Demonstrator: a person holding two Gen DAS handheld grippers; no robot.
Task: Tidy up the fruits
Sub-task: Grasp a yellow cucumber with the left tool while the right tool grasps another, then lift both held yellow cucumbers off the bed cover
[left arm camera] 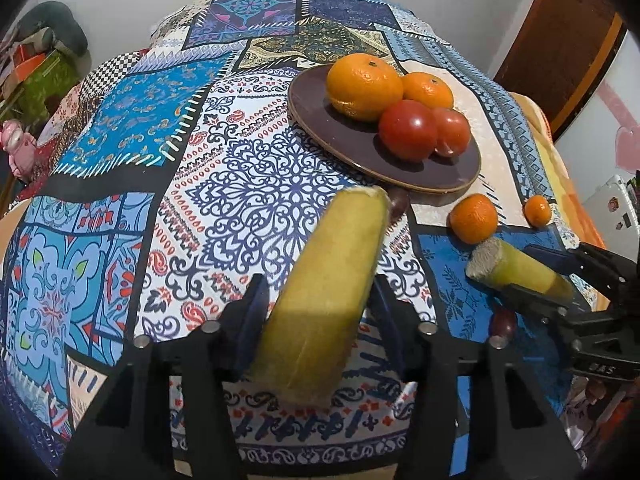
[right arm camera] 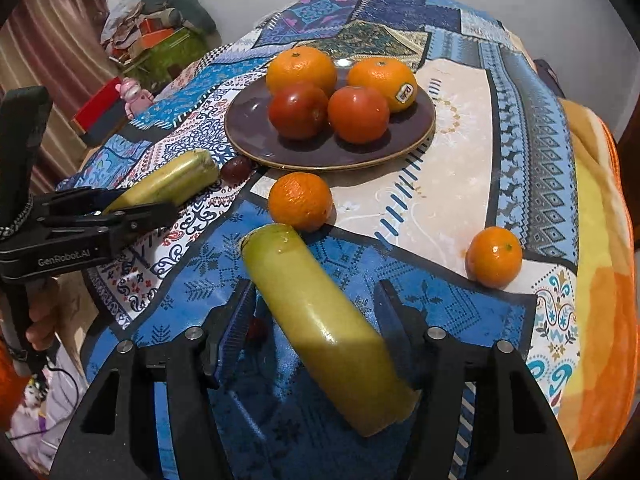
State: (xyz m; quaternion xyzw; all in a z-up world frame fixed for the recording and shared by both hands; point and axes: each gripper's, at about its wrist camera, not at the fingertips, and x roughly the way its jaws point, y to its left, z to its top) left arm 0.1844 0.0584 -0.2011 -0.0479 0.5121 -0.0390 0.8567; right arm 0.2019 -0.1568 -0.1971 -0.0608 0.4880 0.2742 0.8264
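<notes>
My left gripper [left arm camera: 320,280] is shut on a yellow-green sugarcane stick [left arm camera: 332,264] that points toward the brown plate [left arm camera: 312,100]. In the right wrist view, my right gripper [right arm camera: 316,286] is shut on a second sugarcane stick [right arm camera: 320,320], which lies slanted across its jaws. The plate [right arm camera: 248,128] carries two oranges and two tomatoes. Two mandarins [right arm camera: 300,200] [right arm camera: 494,256] lie loose on the patterned cloth in front of the plate. One dark grape [right arm camera: 236,168] rests by the plate's rim and another [right arm camera: 256,328] lies under the right gripper. Each wrist view shows the other gripper [left arm camera: 520,272] [right arm camera: 160,204] with its stick.
A patchwork tablecloth [left arm camera: 120,120] covers the whole table. An orange-yellow blanket [right arm camera: 600,280] lies along the right edge. A pink toy [right arm camera: 134,96], a red box and piled clutter sit beyond the table's left side. A wooden door [left arm camera: 560,40] stands at the back right.
</notes>
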